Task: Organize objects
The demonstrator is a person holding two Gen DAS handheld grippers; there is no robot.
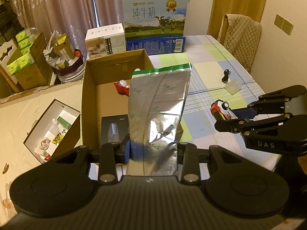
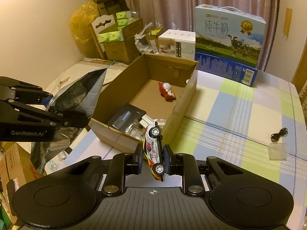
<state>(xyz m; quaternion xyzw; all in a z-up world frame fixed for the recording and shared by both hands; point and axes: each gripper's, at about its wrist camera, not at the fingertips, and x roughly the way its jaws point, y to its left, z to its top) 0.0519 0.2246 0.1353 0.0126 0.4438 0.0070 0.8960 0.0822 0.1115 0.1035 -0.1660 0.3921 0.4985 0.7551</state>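
Through my left wrist camera, my left claw [image 1: 153,149] pinches the lower end of a silver foil bag [image 1: 159,103], which stands upright above the near end of the open cardboard box [image 1: 90,99]. Inside the box lie a black carton [image 1: 114,128] at the near end and a red plush toy [image 1: 122,88] farther in. To the right of the box, my right claw [image 1: 233,121] carries a toy car [image 1: 222,109] over the checked tablecloth [image 1: 211,67].

Through my right wrist camera, my right claw [image 2: 153,158] is pressed on the toy car [image 2: 154,149], held just before the box's near right corner [image 2: 180,111]. Left of the box, my left claw [image 2: 63,111] grips the foil bag [image 2: 80,95]. A black cable [image 2: 279,134] lies well right of the box.
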